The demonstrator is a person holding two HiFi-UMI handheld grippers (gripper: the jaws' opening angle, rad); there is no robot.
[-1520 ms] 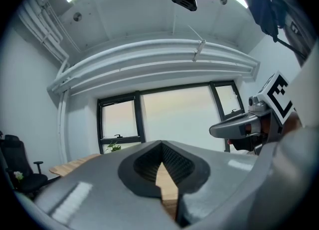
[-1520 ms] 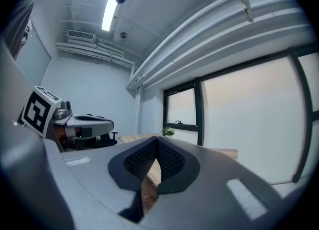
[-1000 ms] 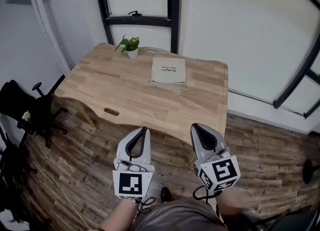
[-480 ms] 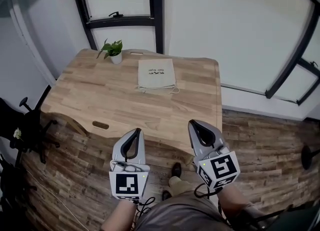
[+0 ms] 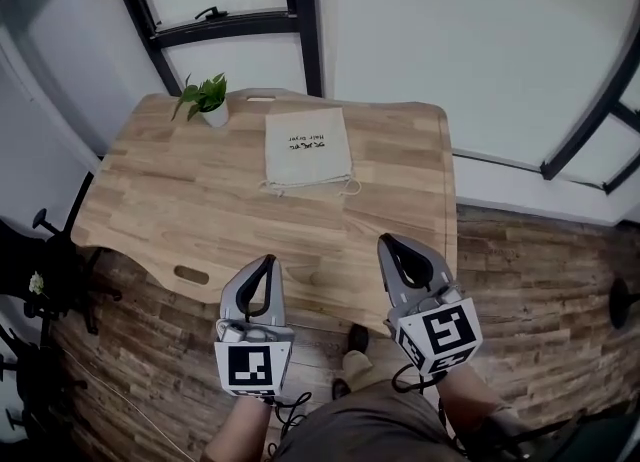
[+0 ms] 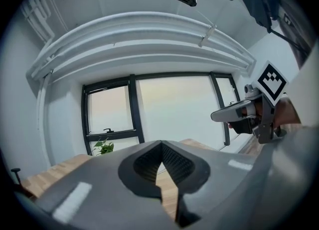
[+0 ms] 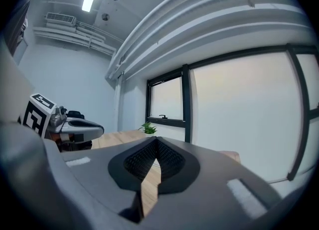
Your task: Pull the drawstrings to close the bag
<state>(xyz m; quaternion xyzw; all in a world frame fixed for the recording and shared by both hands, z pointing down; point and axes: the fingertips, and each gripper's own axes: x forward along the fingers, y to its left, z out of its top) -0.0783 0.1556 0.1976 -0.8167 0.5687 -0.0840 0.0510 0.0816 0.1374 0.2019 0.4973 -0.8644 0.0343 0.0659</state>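
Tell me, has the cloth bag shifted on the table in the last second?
No. The cloth bag keeps its spot on the table, just right of the potted plant; only the viewpoint has changed.

the print [image 5: 306, 144] on the bag [image 5: 303, 171] is too small to read.

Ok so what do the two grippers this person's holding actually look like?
Both the left gripper and right gripper have light grey, tapering shells with black textured pads inside. Each carries a white cube printed with black square markers, and a black cable curls out beneath it. No sleeves show at the wrists.
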